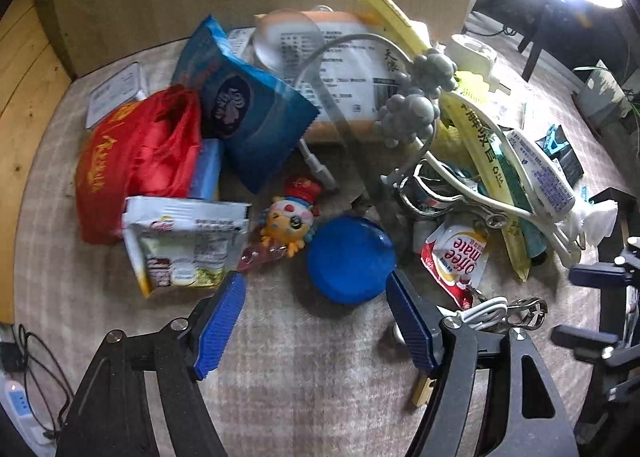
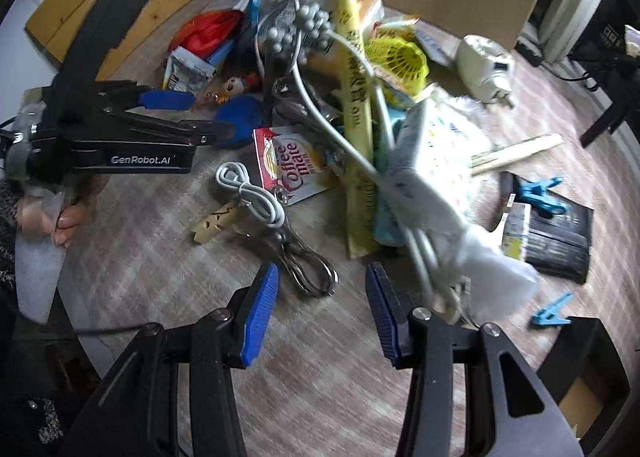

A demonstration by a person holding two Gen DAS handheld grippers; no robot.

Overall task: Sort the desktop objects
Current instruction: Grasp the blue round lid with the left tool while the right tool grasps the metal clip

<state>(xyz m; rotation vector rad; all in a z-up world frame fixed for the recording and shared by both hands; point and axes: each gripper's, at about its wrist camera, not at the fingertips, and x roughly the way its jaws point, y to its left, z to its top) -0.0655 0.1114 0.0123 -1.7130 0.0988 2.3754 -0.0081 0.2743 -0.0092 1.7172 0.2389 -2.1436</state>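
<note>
The left gripper hangs over the carpeted desktop with its two blue fingers spread wide, holding nothing; one blue disc lies just ahead at about 12 o'clock, near the right fingertip, though contact cannot be told. The right gripper is likewise spread and holds nothing, with one pair of metal scissors lying at 12 o'clock between its tips. The clutter to be sorted sits in one heap beyond both: one red bag at 10 o'clock in the left view, one blue snack bag at 11 o'clock, one creamer packet, one coiled white cable, one wooden clothespin beside it, and two blue clips at 2 and 3 o'clock in the right view.
</note>
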